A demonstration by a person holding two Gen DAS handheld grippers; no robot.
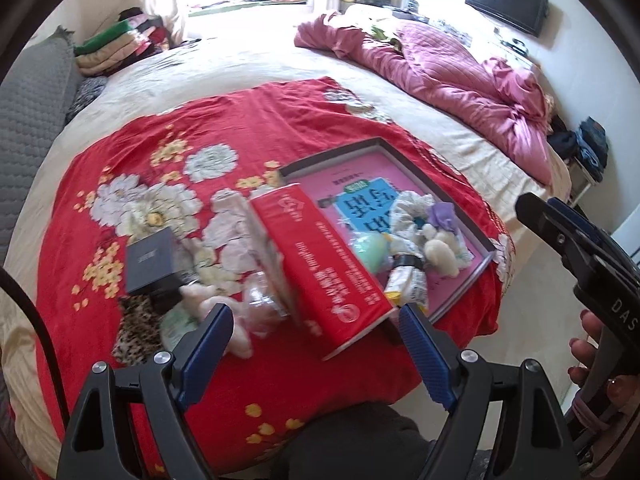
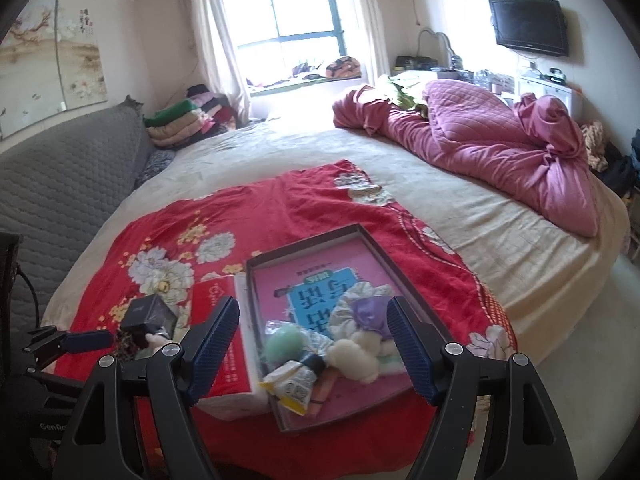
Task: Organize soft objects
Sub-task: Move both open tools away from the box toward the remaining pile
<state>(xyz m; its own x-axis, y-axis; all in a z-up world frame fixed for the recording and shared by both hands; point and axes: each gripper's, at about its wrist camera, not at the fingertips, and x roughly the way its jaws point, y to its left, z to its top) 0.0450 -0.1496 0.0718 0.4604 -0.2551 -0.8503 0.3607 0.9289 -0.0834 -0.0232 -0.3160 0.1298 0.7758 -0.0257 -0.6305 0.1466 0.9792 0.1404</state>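
A shallow pink tray (image 1: 460,284) (image 2: 360,404) lies on the red floral blanket (image 1: 200,120) (image 2: 240,208). In it sit several soft things: a white plush (image 2: 356,356) (image 1: 440,254), a green ball (image 2: 286,342) (image 1: 370,246), a purple piece (image 2: 372,312) and a frilly cloth (image 1: 408,204). Left of the red box (image 1: 332,280) (image 2: 224,364) lie a pink plush (image 1: 216,300) and a leopard cloth (image 1: 136,328). My left gripper (image 1: 316,328) is open above the red box. My right gripper (image 2: 314,320) is open above the tray.
A dark small box (image 1: 150,264) (image 2: 148,314) stands at the left of the blanket. A crumpled pink quilt (image 2: 500,140) lies at the bed's right. A grey sofa (image 2: 60,184) and folded clothes (image 2: 180,124) are at the left. The floor (image 2: 580,340) is to the right.
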